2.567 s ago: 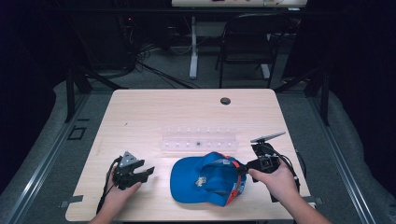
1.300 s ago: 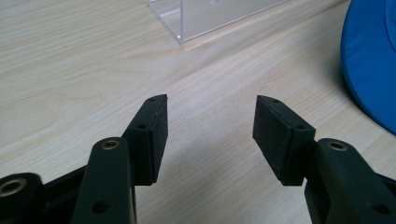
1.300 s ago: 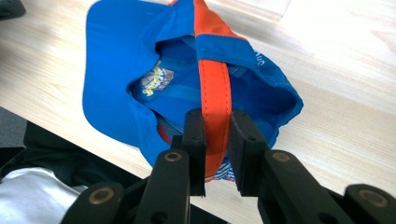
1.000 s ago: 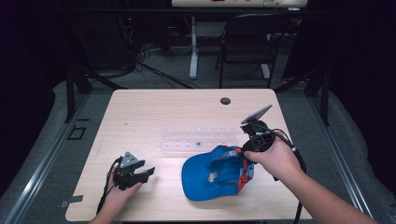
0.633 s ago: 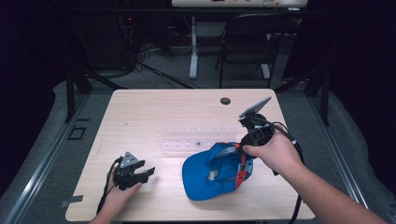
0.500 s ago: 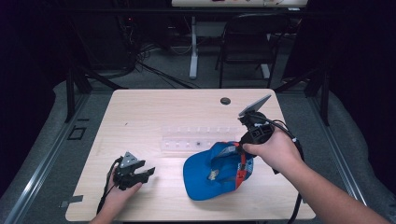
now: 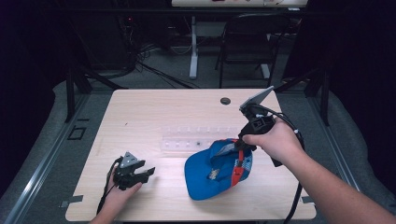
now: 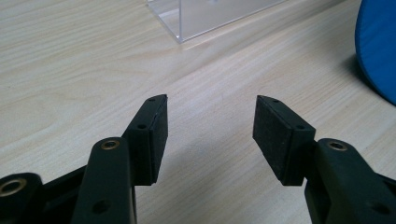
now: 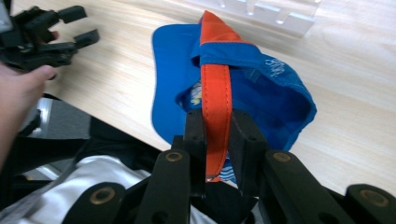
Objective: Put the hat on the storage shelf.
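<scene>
From above, the pale wooden surface (image 7: pixel 154 112) stands on grey floor in a dark room, with a chair (image 7: pixel 250 44) and cables beyond it. A clear plastic rack (image 7: pixel 196 139) lies mid-surface. Just in front of it a blue cap (image 7: pixel 212 170) is lifted by its orange strap (image 7: pixel 240 161) in the right hand-held gripper (image 7: pixel 242 141). The left hand-held gripper (image 7: pixel 147 172) rests near the front left edge.

Along the left hand-held gripper (image 8: pixel 209 123), the jaws stand wide apart over bare wood, the cap's blue edge (image 8: pixel 378 46) at right.

Along the right hand-held gripper (image 9: pixel 217 140), the jaws clench the orange strap (image 9: pixel 215 107); the cap (image 9: pixel 261 93) hangs crumpled, brim (image 9: pixel 166 79) on the surface.
</scene>
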Action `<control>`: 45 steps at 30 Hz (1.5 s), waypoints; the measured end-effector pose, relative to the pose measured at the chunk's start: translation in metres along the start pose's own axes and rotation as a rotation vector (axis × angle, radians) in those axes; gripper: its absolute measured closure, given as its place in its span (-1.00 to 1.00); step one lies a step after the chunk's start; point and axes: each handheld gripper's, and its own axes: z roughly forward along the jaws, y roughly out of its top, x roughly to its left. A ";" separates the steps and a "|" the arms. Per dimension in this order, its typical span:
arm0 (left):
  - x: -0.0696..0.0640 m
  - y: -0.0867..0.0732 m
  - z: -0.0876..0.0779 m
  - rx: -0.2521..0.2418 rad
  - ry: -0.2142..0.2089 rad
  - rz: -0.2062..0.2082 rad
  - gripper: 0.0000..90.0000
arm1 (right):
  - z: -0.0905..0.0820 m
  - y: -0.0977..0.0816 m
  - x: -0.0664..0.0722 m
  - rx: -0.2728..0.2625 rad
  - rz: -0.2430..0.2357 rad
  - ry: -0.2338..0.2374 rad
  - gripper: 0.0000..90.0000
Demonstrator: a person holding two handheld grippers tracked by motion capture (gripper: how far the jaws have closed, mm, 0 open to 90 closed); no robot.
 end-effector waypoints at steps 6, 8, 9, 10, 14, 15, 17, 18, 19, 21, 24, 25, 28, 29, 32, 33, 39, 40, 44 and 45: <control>0.000 0.000 0.000 0.003 -0.003 -0.002 0.01 | -0.003 0.003 -0.001 0.004 0.030 0.059 0.73; 0.000 0.000 0.000 0.000 -0.002 -0.002 0.01 | -0.004 0.004 -0.002 0.004 0.046 0.089 0.74; 0.000 0.000 0.000 0.000 -0.003 -0.002 0.01 | -0.004 0.005 -0.003 0.013 0.045 0.104 0.74; 0.000 0.000 0.000 0.000 -0.002 -0.003 0.01 | -0.004 0.005 -0.003 0.013 0.050 0.113 0.74; 0.000 0.000 0.000 0.001 -0.002 -0.003 0.01 | -0.004 0.006 -0.005 0.022 0.101 0.164 0.74; 0.000 0.000 0.000 0.003 -0.003 0.000 0.01 | -0.004 0.006 -0.006 0.022 0.114 0.181 0.74; 0.000 0.000 0.000 0.001 -0.003 -0.003 0.01 | -0.004 0.007 -0.007 0.017 0.139 0.207 0.74; 0.000 0.000 0.000 0.002 -0.003 -0.002 0.01 | -0.005 0.008 -0.008 0.020 0.138 0.216 0.74; 0.000 0.000 0.000 0.003 -0.003 -0.002 0.01 | -0.005 0.008 -0.008 0.019 0.142 0.233 0.74; 0.000 0.000 0.000 0.010 -0.005 0.002 0.01 | -0.005 0.009 -0.009 0.017 0.155 0.256 0.74; 0.000 0.000 0.000 0.005 -0.005 0.000 0.01 | -0.005 0.010 -0.009 0.013 0.164 0.296 0.74; 0.000 0.000 0.000 0.005 -0.005 0.000 0.01 | -0.006 0.011 -0.009 0.014 0.161 0.311 0.74; 0.000 0.000 0.000 0.004 -0.005 0.002 0.01 | -0.007 0.012 -0.008 0.016 0.164 0.335 0.74; 0.000 0.000 0.000 0.004 -0.005 0.002 0.01 | -0.006 0.013 -0.007 0.009 0.171 0.346 0.74; 0.000 0.000 0.000 0.002 -0.005 -0.001 0.01 | -0.007 0.014 -0.007 0.013 0.180 0.361 0.74; 0.000 0.000 0.000 0.002 -0.005 -0.003 0.01 | -0.008 0.015 -0.007 0.009 0.186 0.375 0.74; 0.001 0.000 0.000 0.002 -0.005 0.000 0.01 | -0.013 0.015 -0.008 -0.003 0.197 0.414 0.74; 0.001 0.000 0.000 0.003 -0.005 0.001 0.01 | -0.015 0.015 -0.009 0.001 0.193 0.420 0.74; 0.000 0.000 0.001 -0.003 0.000 -0.002 0.01 | -0.021 0.014 -0.010 -0.021 0.211 0.438 0.74; 0.000 0.000 0.000 0.008 -0.004 0.003 0.01 | -0.022 0.014 -0.011 -0.023 0.206 0.441 0.74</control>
